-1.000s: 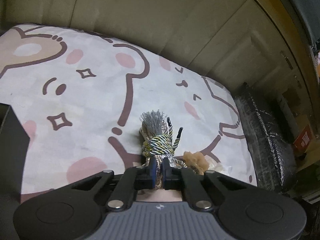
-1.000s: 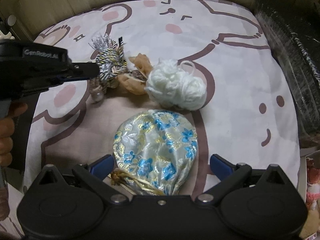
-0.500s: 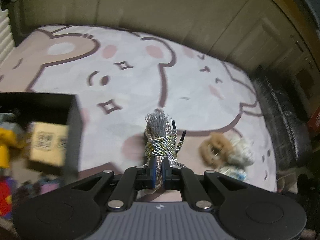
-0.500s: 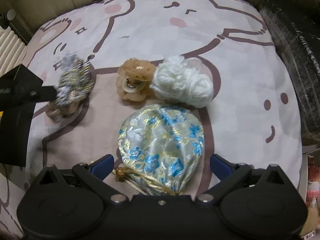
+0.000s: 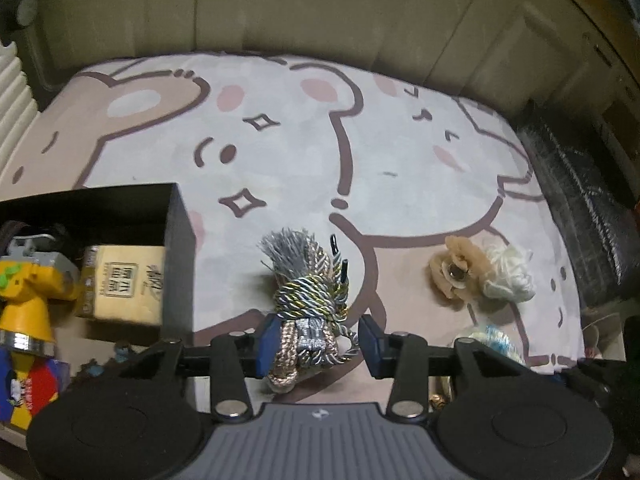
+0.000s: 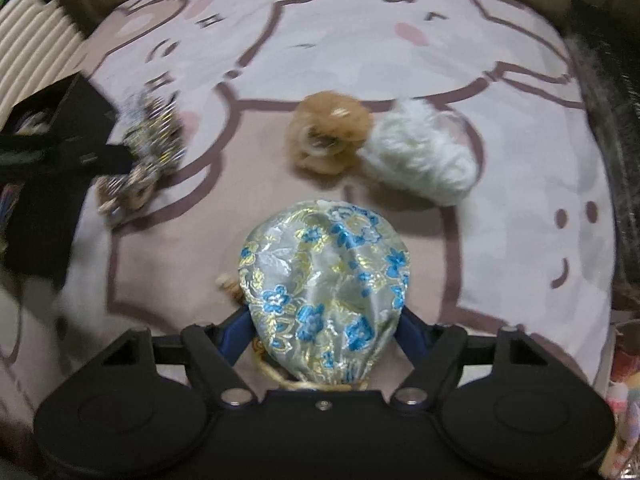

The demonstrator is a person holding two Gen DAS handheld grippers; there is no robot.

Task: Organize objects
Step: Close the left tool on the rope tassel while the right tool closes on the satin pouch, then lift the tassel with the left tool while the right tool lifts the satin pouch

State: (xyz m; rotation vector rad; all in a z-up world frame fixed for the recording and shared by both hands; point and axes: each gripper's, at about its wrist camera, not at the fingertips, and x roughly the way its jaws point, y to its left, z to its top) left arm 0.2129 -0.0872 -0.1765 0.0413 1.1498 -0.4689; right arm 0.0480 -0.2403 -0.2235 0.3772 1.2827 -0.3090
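While the cord bundle (image 5: 310, 304) lies between the blue pads of the left gripper (image 5: 318, 344), the jaws are seen released, having just been opening: a gap shows on the right side of the bundle, and the left pad sits close against it. The bundle, wound of grey, gold and beige cords with a grey tassel at its far end, rests on the blanket (image 5: 288, 152), a pale one printed with cartoon bears. To its left a black box (image 5: 178, 256) stands open, and in it a yellow toy (image 5: 24, 300), a cream carton (image 5: 124, 284) and a red-and-blue pack (image 5: 28, 388) are held. Further right on the blanket a tan flower (image 5: 456, 274) is found touching a white yarn ball (image 5: 508, 276). In the right wrist view the right gripper (image 6: 324, 330) is placed around the neck end of a brocade pouch (image 6: 324, 276), silver with blue and gold flowers; its jaws have just been closing, and the pads are seen at both sides of the pouch, pressed to the cloth. A gold drawstring (image 6: 280, 376) trails from the pouch near the gripper body. Beyond it the flower and the yarn are seen side by side, and the left gripper with the bundle appears blurred at the left.
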